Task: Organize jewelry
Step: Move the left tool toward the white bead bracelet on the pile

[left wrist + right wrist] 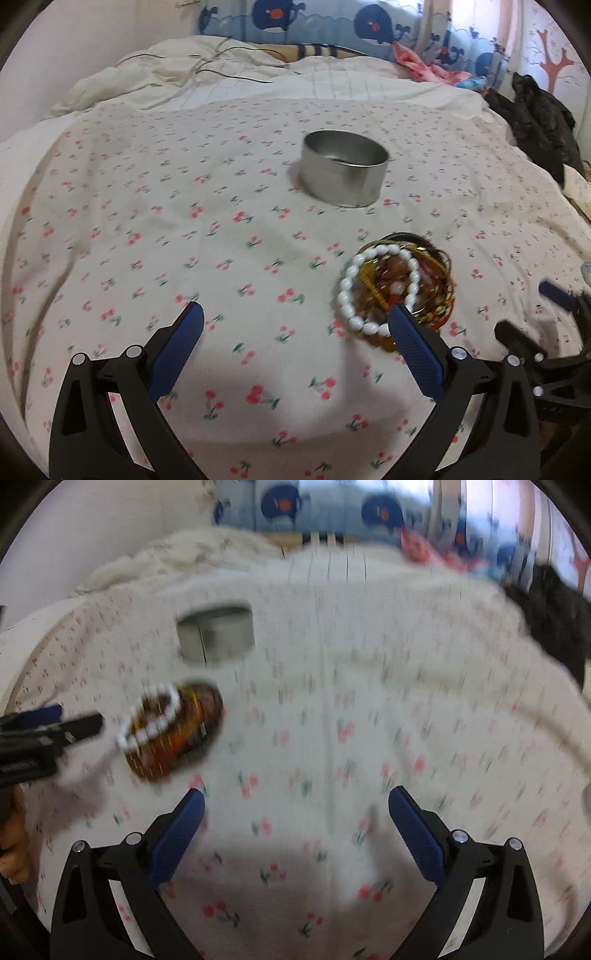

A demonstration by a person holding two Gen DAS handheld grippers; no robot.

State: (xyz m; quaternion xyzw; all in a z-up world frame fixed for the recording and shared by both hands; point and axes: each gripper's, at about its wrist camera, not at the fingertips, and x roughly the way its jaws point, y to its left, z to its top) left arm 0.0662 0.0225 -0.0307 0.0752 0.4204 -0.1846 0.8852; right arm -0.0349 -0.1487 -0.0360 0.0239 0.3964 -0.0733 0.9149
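Note:
A pile of bracelets [397,291] lies on the cherry-print bedsheet [184,221], with a white bead bracelet [347,291] on top of amber and gold bangles. A round silver tin [345,168] stands open behind it. My left gripper [295,315] is open and empty, its right finger [413,339] just in front of the pile. The right wrist view is blurred; it shows the pile [173,727] and the tin [216,633] at the left. My right gripper [295,801] is open and empty over bare sheet, and it also shows in the left wrist view [535,317].
A rumpled white duvet [184,77] with thin cables lies at the bed's head. Black clothing [535,118] and pink fabric [417,61] sit at the far right. A whale-print curtain [332,22] hangs behind.

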